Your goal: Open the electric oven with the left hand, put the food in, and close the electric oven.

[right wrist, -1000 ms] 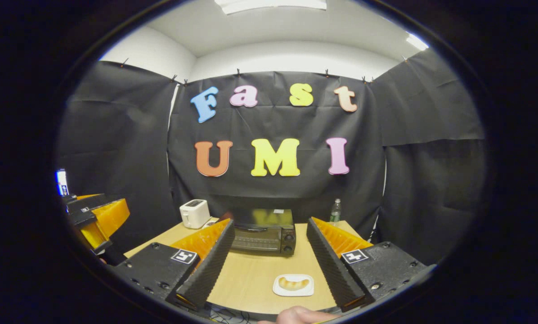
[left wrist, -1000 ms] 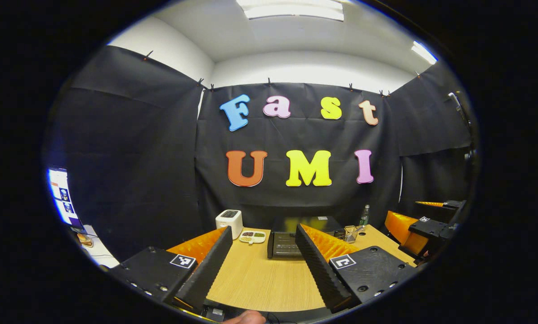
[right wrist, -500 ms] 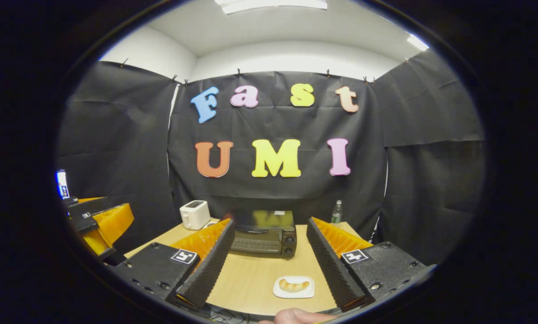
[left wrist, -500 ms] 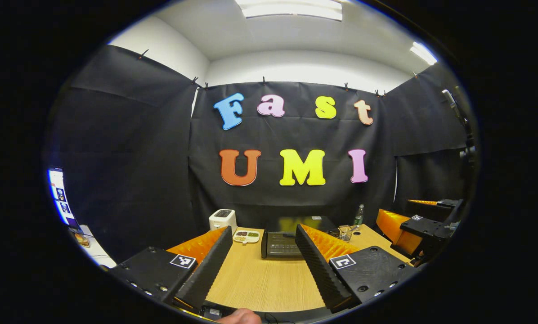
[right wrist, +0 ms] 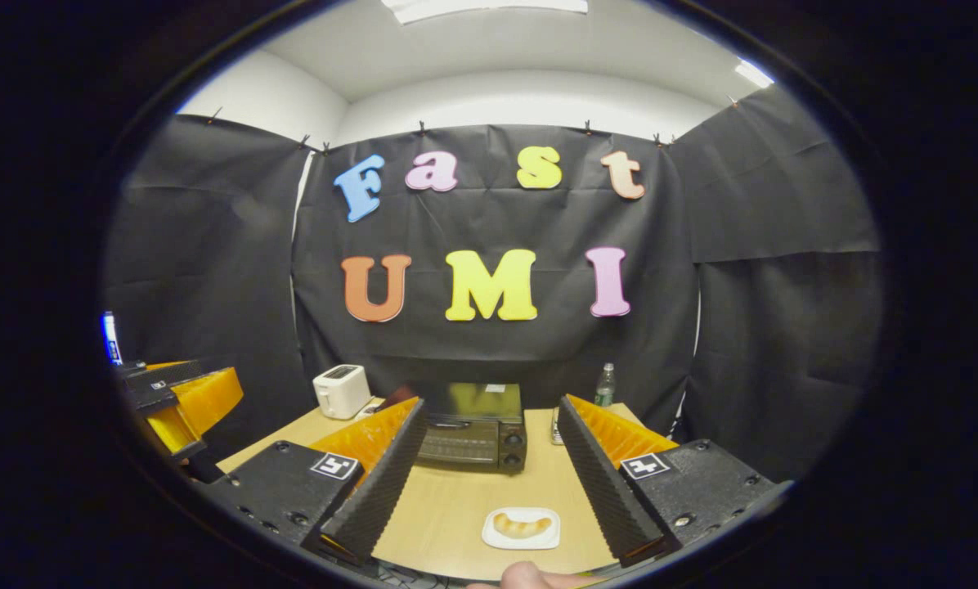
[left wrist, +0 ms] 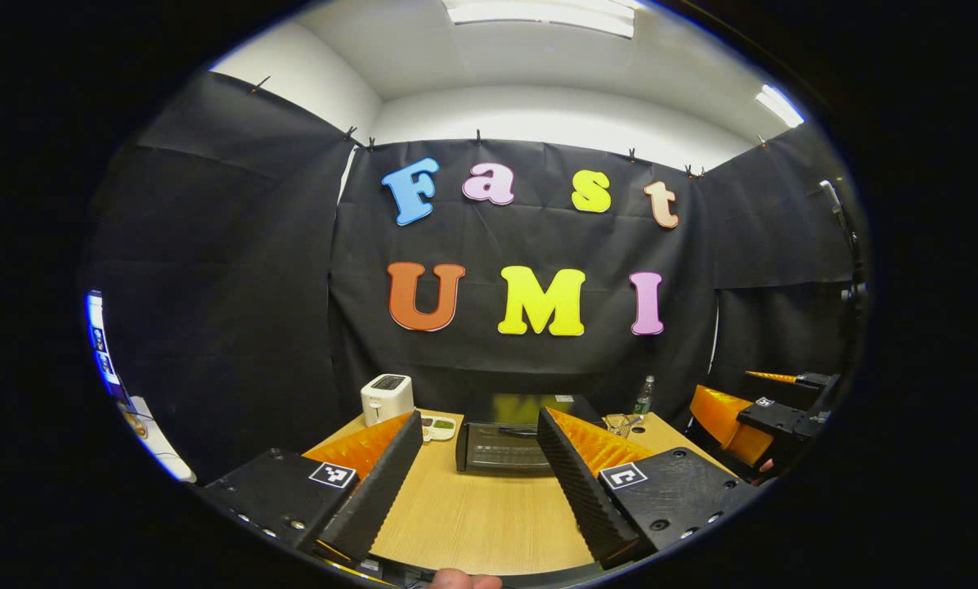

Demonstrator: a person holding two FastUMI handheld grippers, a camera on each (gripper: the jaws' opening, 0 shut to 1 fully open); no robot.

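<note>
Oven [right wrist: 473, 425] sits at the back of your wooden table [left wrist: 473, 515], door closed, against the black cloth wall. Your food, a croissant [right wrist: 520, 524] on a small white plate [right wrist: 522, 540], lies on the table's near part, well in front of the oven. A white toaster [right wrist: 340, 389] stands to the oven's left, a bottle [right wrist: 605, 383] to its right. Your left gripper [left wrist: 477, 466] and right gripper [right wrist: 489, 458] both hang above the table with jaws spread wide, grasping nothing.
</note>
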